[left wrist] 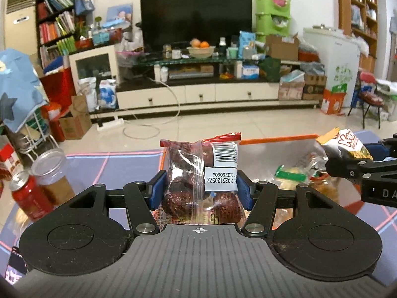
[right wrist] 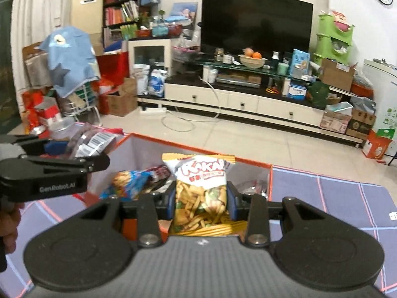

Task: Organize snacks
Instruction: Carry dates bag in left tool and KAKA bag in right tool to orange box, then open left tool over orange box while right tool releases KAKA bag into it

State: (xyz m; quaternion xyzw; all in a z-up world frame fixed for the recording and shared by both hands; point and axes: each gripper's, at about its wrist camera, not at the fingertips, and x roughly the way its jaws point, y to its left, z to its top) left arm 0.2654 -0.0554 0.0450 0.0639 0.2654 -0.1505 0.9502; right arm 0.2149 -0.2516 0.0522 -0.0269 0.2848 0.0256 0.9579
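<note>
My left gripper (left wrist: 199, 190) is shut on a clear bag of red dates (left wrist: 196, 173) with a barcode label, held upright near the left edge of the orange-rimmed storage box (left wrist: 278, 141). My right gripper (right wrist: 201, 200) is shut on a white and yellow bag of fries snacks (right wrist: 201, 188), held over the box (right wrist: 253, 162). The box holds several snack packets, among them a blue packet (right wrist: 131, 181). The right gripper with its bag shows at the right of the left wrist view (left wrist: 347, 156). The left gripper with the dates shows at the left of the right wrist view (right wrist: 82, 149).
A red can (left wrist: 29, 195) and a clear lidded jar (left wrist: 52, 173) stand on the purple checked mat (left wrist: 129, 166) left of the box. A phone (left wrist: 16, 265) lies at the near left. Beyond the table are tiled floor and a cluttered TV stand (left wrist: 198, 92).
</note>
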